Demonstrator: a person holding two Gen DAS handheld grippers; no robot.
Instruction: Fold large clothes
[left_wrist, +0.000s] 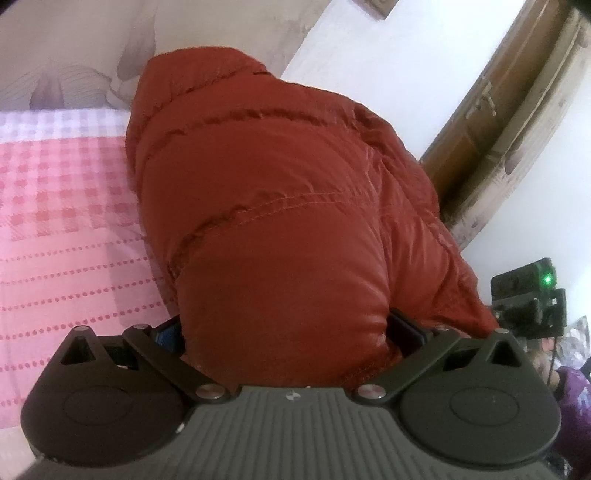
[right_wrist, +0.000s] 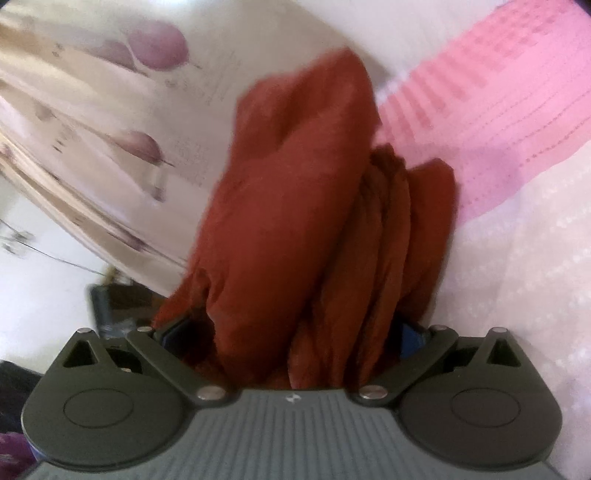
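Note:
A red quilted puffer jacket (left_wrist: 280, 206) fills the middle of the left wrist view, bulging up over a pink checked bed sheet (left_wrist: 62, 206). My left gripper (left_wrist: 288, 332) is shut on a thick wad of the jacket, and its fingers are buried in the fabric. In the right wrist view the same jacket (right_wrist: 295, 206) hangs in bunched folds, blurred by motion. My right gripper (right_wrist: 291, 332) is shut on those folds, its fingers mostly hidden by cloth. The pink sheet (right_wrist: 480, 110) shows at the upper right there.
A beige floral headboard or curtain (left_wrist: 85, 48) stands behind the bed. A wooden door (left_wrist: 491, 122) and white wall are at right. My right gripper's black body with a green light (left_wrist: 532, 299) shows at the right edge. Floral cloth (right_wrist: 110, 110) fills the left of the right wrist view.

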